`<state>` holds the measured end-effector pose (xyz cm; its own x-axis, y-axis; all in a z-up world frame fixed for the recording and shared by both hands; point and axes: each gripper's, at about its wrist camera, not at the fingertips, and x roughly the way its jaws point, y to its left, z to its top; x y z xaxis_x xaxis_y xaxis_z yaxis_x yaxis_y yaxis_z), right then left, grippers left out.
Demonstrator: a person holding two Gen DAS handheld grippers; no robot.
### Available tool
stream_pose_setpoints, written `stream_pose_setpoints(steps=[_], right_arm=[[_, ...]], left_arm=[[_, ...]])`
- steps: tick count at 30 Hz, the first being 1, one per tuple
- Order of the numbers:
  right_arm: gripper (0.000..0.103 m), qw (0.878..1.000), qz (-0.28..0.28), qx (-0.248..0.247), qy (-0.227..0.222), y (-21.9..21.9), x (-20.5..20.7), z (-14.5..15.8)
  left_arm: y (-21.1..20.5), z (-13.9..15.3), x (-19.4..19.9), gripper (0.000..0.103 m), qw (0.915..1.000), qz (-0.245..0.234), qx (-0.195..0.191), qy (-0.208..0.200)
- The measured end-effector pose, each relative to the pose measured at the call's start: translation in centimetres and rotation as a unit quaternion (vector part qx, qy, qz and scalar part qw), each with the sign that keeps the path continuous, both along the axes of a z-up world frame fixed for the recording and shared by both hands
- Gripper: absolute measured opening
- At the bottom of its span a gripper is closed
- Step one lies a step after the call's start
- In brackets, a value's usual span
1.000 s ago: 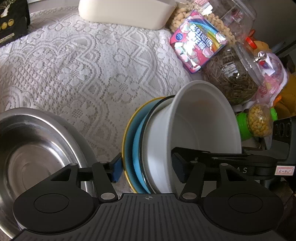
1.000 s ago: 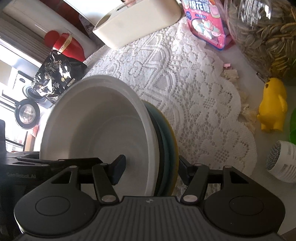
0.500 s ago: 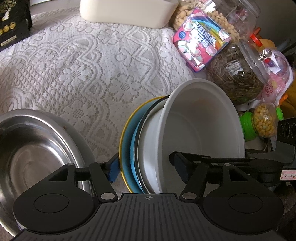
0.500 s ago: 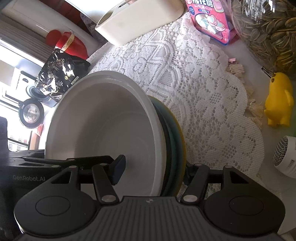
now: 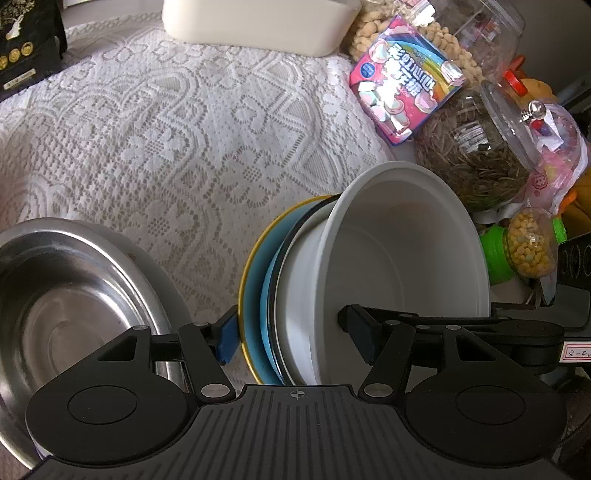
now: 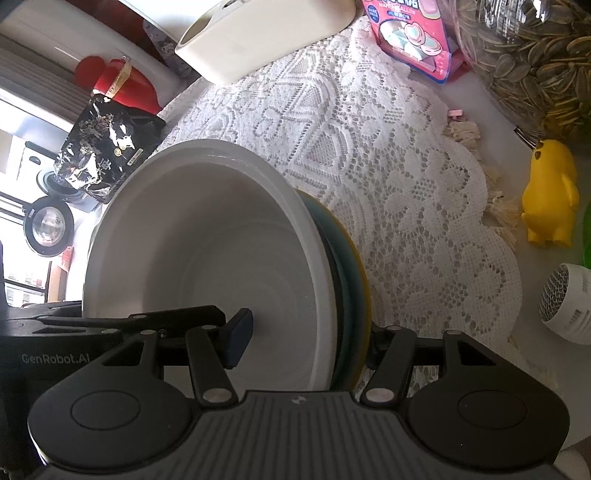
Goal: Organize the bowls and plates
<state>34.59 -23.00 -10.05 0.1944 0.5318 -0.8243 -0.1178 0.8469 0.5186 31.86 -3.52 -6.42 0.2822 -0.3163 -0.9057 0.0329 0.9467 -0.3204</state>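
Note:
A stack of dishes is held on edge between both grippers: a white bowl on a black-rimmed white dish, a blue plate and a yellow-rimmed plate. My left gripper is shut on the stack, one finger behind the plates, one inside the bowl. My right gripper is shut on the same stack from the opposite side; the white bowl fills its view. A steel bowl sits to the left on the lace cloth.
A lace tablecloth covers the table. A cream container, a marshmallow bag, seed and snack jars, a black box, a yellow toy and a small white fan stand around.
The held stack has shifted slightly toward me, over the cloth. Both grips are unchanged.

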Motion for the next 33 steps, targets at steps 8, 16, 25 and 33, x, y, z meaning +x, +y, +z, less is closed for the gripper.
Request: stream_pose_setpoints(steps=[8,16,25,33], right_arm=[[0.059,1.000,-0.010,-0.007,-0.006,0.2,-0.2,1.7],[0.059,0.999,-0.011,-0.020,-0.039,2.3,-0.3,6.6],[0.060,0.996,0.044,-0.011,-0.081,10.5,-1.1,11.7],[0.060,0.994,0.108,-0.019,-0.023,17.6,-1.5,7.9]], left_arm=[[0.3,1.6,-0.2,0.065,0.9999,-0.005,-0.010,-0.009],[2.8,6.2,-0.3,0.065,0.9990,-0.017,-0.017,-0.038],[10.5,10.9,-3.7,0.065,0.9966,0.017,0.000,-0.081],[17.0,6.5,-5.8,0.065,0.9973,0.067,-0.010,-0.027]])
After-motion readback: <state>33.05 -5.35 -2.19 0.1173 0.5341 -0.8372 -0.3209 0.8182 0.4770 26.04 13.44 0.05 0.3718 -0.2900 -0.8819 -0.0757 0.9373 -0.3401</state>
